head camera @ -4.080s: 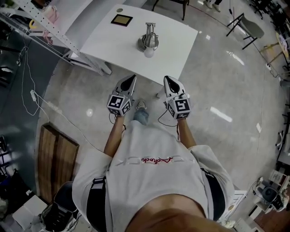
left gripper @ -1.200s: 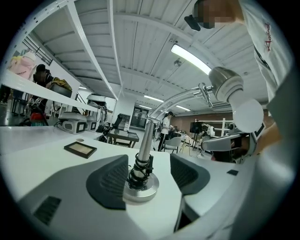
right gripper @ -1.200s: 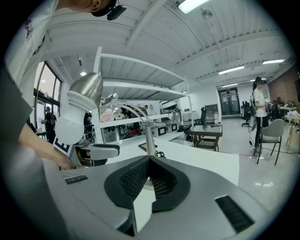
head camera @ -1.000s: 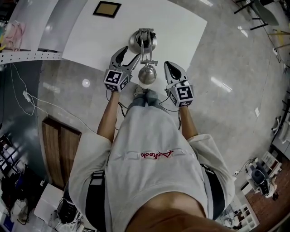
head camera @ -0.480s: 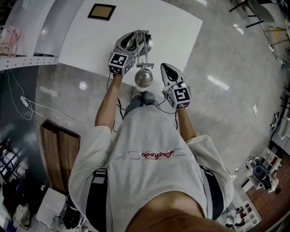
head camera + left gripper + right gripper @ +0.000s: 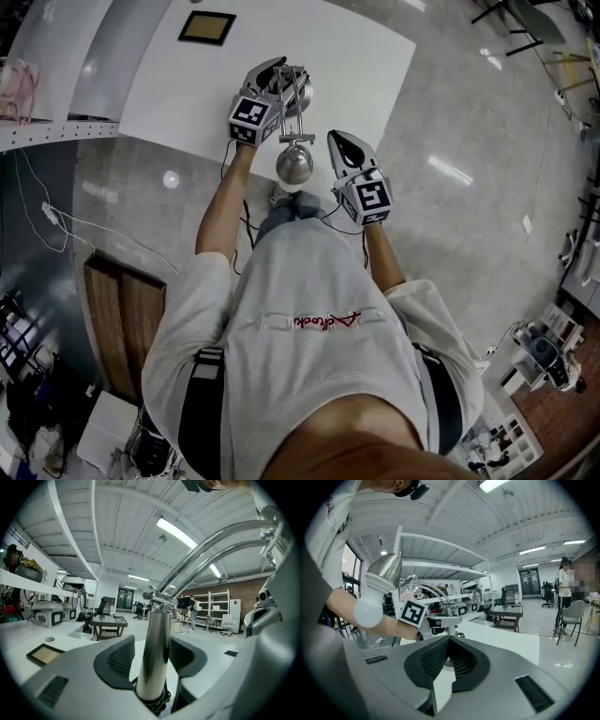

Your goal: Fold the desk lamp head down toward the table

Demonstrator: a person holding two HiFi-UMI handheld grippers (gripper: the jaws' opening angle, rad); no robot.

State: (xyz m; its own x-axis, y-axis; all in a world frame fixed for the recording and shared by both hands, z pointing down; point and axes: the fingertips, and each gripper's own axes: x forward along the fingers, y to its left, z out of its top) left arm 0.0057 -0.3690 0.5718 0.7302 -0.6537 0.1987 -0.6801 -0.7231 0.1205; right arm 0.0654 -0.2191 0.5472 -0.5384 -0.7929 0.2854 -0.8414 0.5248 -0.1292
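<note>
Left claw (image 6: 149, 656), forearm reaching out over the white surface (image 6: 356, 56), has just been closing around the desk lamp's (image 6: 296, 112) upright post (image 6: 157, 620), with a sliver of gap left. Its 2 arms slope back toward the person, head (image 6: 294, 164) hanging bulb-down, base partly hidden. Right claw (image 6: 449, 641) hovers shut, empty, beside the head

My desk lamp (image 6: 294, 165) is polished metal all over: a round base (image 6: 306, 95) on the white table (image 6: 366, 66) near its front edge, a straight post (image 6: 154, 658) standing upright, and twin curved rods (image 6: 211, 548) arching from the post's top toward me. At their end the cone shade (image 6: 386, 571) sits raised and tilted, its white bulb (image 6: 367, 612) facing downward
</note>
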